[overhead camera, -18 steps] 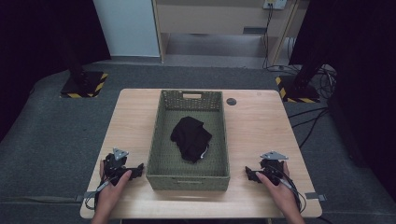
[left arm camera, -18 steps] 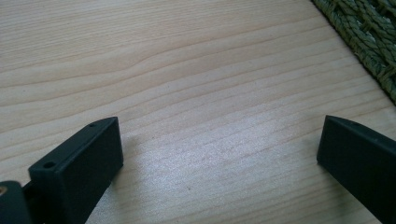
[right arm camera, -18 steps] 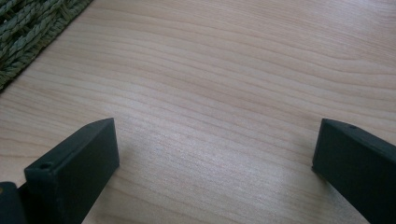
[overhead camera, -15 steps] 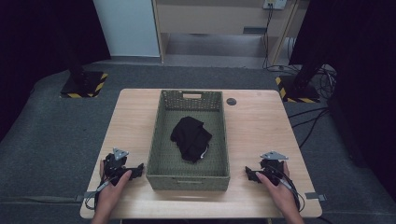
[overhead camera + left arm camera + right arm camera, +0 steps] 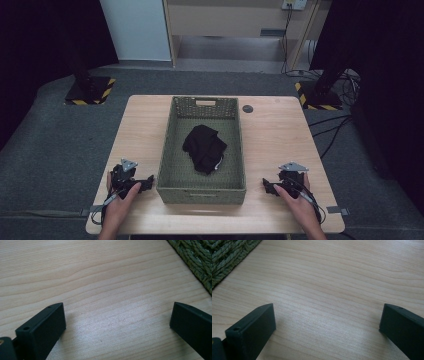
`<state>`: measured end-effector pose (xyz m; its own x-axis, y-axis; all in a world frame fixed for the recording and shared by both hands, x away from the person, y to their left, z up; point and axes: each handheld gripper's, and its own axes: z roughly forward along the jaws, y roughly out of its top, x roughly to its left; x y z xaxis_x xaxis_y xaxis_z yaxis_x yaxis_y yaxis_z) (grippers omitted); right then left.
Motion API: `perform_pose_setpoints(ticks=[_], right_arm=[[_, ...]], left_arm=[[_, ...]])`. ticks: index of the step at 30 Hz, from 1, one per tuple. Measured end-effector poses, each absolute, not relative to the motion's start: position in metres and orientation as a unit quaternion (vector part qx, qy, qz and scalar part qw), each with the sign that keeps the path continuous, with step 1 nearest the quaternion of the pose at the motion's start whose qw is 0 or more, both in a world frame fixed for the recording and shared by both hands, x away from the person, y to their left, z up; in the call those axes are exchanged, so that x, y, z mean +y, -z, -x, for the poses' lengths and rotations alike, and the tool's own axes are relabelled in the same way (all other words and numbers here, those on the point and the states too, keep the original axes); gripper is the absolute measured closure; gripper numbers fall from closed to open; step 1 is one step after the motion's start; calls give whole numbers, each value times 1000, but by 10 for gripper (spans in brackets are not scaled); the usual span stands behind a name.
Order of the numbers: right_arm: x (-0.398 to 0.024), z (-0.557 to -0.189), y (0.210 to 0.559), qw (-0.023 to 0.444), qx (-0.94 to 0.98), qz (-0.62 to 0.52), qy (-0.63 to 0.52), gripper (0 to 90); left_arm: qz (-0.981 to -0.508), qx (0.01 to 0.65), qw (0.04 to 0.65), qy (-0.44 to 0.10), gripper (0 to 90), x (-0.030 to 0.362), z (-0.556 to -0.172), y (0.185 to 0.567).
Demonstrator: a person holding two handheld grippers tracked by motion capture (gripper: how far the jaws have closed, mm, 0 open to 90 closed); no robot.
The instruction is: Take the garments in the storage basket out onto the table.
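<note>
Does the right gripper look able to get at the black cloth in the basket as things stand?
Probably yes. The right gripper rests open on the table beside the basket; the black cloth lies uncovered inside, so only the wall needs clearing.

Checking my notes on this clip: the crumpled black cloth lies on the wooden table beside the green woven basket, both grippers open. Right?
Not quite: the high view shows the crumpled black cloth inside the green woven basket, not beside it. The left gripper and right gripper are open.
</note>
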<state>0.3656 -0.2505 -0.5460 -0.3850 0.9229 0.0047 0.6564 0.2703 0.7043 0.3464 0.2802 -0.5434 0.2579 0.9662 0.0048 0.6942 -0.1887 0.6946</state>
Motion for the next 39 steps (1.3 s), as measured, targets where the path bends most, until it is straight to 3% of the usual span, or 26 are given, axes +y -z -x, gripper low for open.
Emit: perform_pose_setpoints(ticks=[30,39], right_arm=[[-252,-363,545,207,771,-509,-322,33],[-248,-357,527,214,780,-490,-326,30]], left_arm=[[-736,564,296,-230,0,280,-346,543],[-736,564,296,-230,0,280,-346,543]])
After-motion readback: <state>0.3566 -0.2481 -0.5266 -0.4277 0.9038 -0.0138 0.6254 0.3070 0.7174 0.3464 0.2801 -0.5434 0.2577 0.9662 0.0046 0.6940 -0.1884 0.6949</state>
